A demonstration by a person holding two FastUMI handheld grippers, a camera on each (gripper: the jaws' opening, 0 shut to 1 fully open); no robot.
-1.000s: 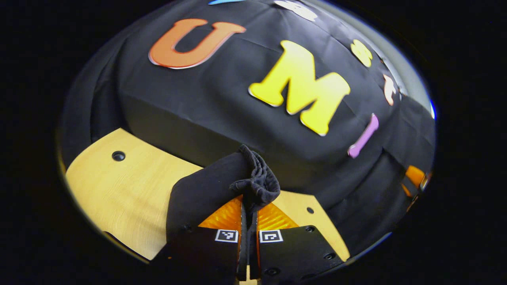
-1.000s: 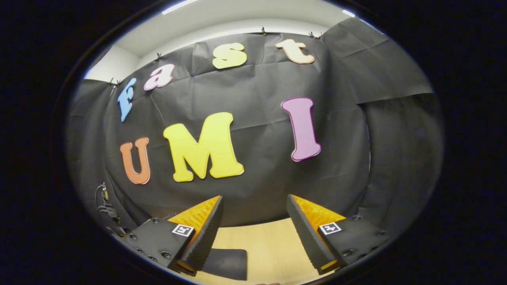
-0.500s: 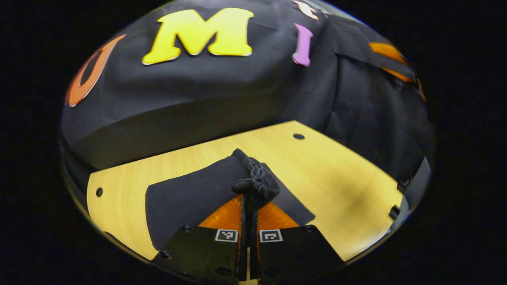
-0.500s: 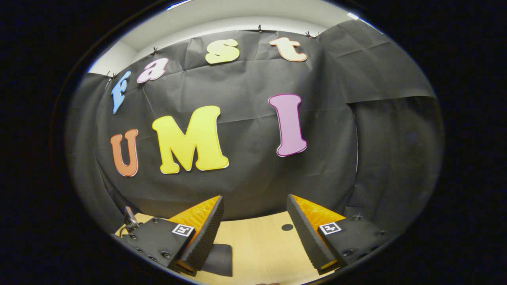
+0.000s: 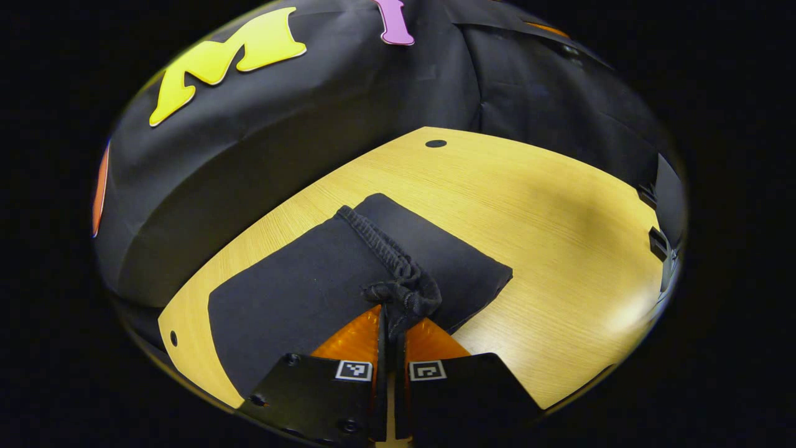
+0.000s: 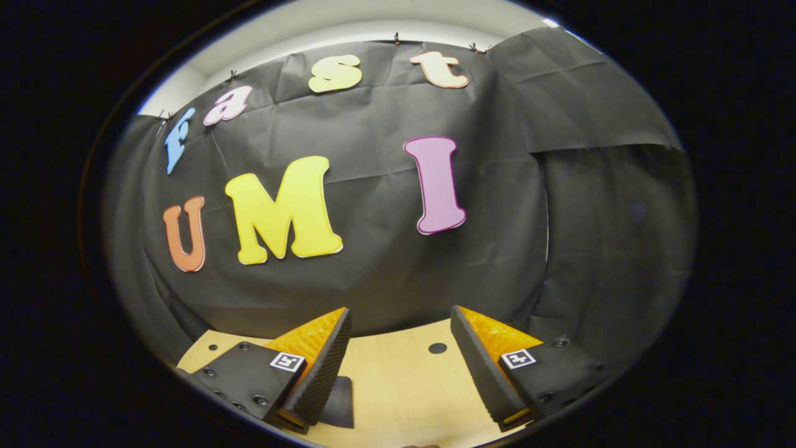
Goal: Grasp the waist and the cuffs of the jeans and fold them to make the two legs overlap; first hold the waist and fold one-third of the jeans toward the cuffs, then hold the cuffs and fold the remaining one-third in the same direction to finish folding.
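The black jeans (image 5: 298, 292) lie folded on the wooden table (image 5: 547, 249) in the left gripper view. Their gathered elastic waistband (image 5: 398, 277) runs up the middle of the bundle. My left gripper (image 5: 392, 314) is shut on the bunched near end of that waistband, with folded cloth lying flat to either side. In the right gripper view my right gripper (image 6: 401, 339) is open above the table (image 6: 404, 386), holding nothing. A dark corner of the jeans (image 6: 341, 401) peeks out beside its left finger (image 6: 323, 361).
The black cloth wall rises right behind the table in both views. Small round holes (image 5: 435, 144) mark the tabletop near its far edge, one more hole (image 6: 437, 348) between the right fingers. Bare wood spreads to the right of the jeans.
The left gripper has swung and tilted down with the waistband, so more of the table and the flat folded jeans show. The right gripper has drifted slightly, staying open.
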